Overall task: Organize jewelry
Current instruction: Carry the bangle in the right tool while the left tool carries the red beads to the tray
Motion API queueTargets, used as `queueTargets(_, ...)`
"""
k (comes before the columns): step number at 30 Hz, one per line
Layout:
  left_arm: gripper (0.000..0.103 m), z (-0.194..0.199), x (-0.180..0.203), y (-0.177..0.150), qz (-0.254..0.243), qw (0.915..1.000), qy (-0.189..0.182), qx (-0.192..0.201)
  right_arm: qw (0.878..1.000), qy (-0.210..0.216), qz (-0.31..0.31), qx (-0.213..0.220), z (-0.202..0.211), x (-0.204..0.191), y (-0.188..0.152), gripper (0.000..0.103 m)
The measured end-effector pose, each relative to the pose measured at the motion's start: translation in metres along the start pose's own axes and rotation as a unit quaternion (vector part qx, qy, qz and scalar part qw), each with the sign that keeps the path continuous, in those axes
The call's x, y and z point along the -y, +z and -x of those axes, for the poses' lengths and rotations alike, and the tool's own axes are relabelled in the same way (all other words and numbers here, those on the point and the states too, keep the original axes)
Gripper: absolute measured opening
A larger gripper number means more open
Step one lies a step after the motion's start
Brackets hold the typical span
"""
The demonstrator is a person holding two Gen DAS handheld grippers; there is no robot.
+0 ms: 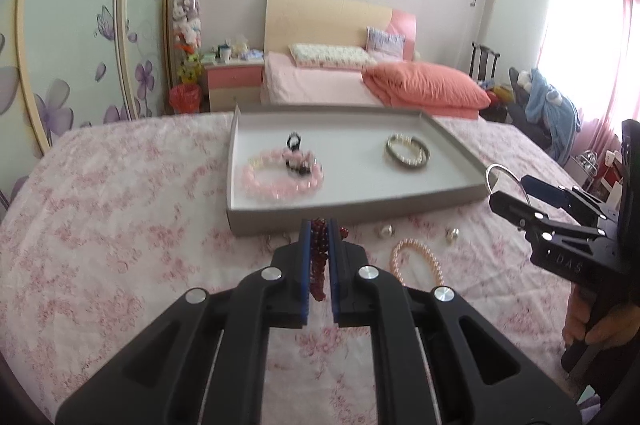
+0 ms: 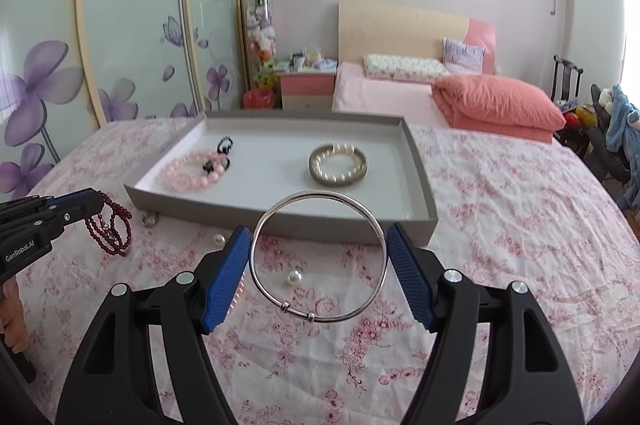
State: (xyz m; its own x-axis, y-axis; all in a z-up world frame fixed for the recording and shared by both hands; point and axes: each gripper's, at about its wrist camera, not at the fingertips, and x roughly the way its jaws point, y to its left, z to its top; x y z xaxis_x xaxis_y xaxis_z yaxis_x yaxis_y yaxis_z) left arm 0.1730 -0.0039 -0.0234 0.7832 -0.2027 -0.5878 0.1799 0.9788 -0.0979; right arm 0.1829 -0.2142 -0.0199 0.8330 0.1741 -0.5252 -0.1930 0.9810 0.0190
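1. Left wrist view: the left gripper (image 1: 319, 249) is clamped on a dark red bead strand (image 1: 319, 265), which hangs between the blue pads just before the gray tray (image 1: 448, 199). The tray holds a pink bead bracelet (image 1: 280, 175) and a pearl bracelet (image 1: 407, 152). A pearl string (image 1: 418, 261) lies on the floral sheet (image 1: 120, 225).
2. Right wrist view: the right gripper (image 2: 320, 265) holds a thin silver bangle (image 2: 319, 257) with two small sliders, pads pressing its sides, near the tray's front wall. A loose pearl (image 2: 294, 277) lies on the sheet below.
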Motion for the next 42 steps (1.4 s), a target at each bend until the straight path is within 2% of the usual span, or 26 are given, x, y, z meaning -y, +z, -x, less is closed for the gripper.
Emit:
queueTargets(9,0.009,0.023,0.018,0.011,-0.016,0.9981,0.016,0.056,0.998,-0.010,0.016,0.066,0.026,-0.009,0.007,0.070)
queueTargets(16,0.009,0.030,0.025,0.017,-0.021,0.9968,0.024,0.073,0.995,-0.016,0.020,0.099,0.039,-0.014,0.011,0.070)
queueTargets(30,0.009,0.028,0.028,0.021,-0.023,0.9965,0.029,0.076,0.994,-0.021,0.017,0.106,0.041,-0.010,0.017,0.070)
queueTargets(37,0.009,0.012,0.022,0.050,-0.008,0.9972,0.012,0.073,0.993,-0.030,0.008,0.111,0.026,-0.001,0.040,0.070)
queueTargets(42,0.009,-0.019,0.014,0.073,0.006,0.9984,0.007,0.055,0.996,-0.026,-0.017,0.087,-0.006,0.011,0.055,0.070)
